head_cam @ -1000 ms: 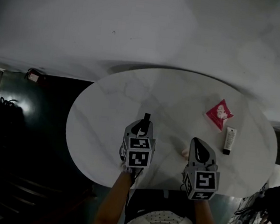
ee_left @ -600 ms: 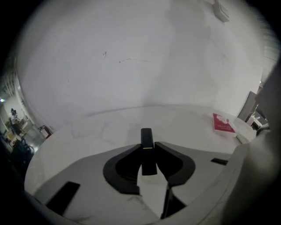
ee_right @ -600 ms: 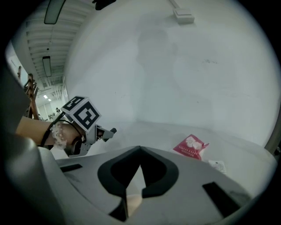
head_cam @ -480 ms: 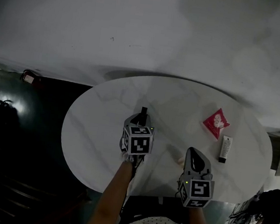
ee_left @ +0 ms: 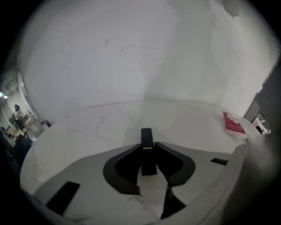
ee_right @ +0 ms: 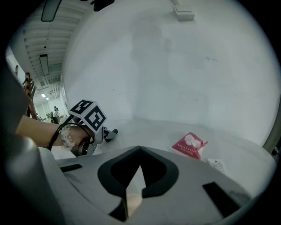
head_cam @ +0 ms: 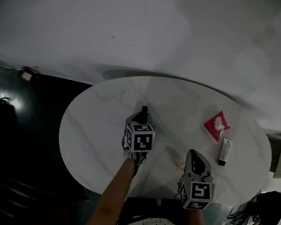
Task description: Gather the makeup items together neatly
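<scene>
The left gripper [ee_left: 148, 148] pinches a slim black makeup stick [ee_left: 146, 135] over the white table [head_cam: 100, 115]. The right gripper [ee_right: 140, 149] (jaws pressed together, empty) hangs near the red packet [head_cam: 217, 124] and white tube [head_cam: 224, 150].

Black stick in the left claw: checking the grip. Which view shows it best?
Left gripper view: the black stick sits pinched between the jaws of the left claw. Head view shows only its tip; right gripper view, a dark end.

Sachet [head_cam: 216, 125] beside tube [head_cam: 224, 151], perhaps touching, at right of table [head_cam: 95, 129]
</scene>
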### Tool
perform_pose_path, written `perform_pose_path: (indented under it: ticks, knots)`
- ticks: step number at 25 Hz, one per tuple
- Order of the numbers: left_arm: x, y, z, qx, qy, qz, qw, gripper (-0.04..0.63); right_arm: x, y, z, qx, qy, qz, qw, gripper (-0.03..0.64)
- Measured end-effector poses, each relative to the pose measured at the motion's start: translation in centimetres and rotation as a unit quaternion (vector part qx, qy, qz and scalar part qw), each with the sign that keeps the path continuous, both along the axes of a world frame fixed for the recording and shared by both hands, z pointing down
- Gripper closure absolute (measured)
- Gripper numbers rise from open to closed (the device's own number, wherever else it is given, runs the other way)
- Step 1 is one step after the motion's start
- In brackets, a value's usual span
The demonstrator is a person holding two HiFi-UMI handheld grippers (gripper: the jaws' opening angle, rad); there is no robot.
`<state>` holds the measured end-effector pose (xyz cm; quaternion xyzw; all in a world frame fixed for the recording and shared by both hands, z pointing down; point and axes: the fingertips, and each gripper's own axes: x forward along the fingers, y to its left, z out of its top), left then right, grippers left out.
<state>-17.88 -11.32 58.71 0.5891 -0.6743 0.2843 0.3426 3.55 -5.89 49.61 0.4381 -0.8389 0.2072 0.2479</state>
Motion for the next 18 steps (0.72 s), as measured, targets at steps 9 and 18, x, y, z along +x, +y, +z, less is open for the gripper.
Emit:
perform_pose_path:
  ticks: [9,18]
  knots:
    - [0.06,-0.19,0.04,0.006,-0.004,0.0,1.0,0.456,-0.06,-0.13,-0.03,0.003,-0.001,-0.002,1.0,0.623]
    - [-0.09,-0.08,0.13,0.014,-0.017,-0.01,0.9997,0.441,0.13,-0.25,-0.16,0.001,-0.005,0.001,1.0,0.623]
